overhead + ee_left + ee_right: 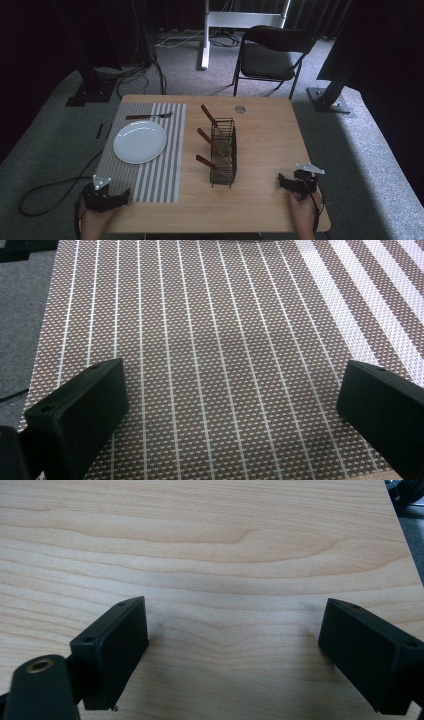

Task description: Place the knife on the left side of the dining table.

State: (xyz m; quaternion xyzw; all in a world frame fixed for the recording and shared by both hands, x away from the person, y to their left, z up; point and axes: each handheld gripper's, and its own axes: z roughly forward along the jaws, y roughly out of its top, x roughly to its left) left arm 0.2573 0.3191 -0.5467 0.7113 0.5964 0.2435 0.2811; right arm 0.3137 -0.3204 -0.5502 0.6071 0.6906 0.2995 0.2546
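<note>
Striped placemat (225,340) beneath open left claw (232,400), touching

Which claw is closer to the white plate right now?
Left. The left claw sits on the striped placemat just below the white plate; the right claw is beyond the wire basket.

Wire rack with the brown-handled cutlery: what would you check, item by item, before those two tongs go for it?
1. Left tongs open, nothing between them: ok.
2. Right tongs open, nothing between them: ok.
3. Rack upright on the table: ok.
4. Three brown handles stick out of the rack toward the mat, free to grab: ok.
5. Plate and fork lie on the mat, apart from the rack: ok.
6. What kind of cutlery is in the rack: cannot tell.
</note>
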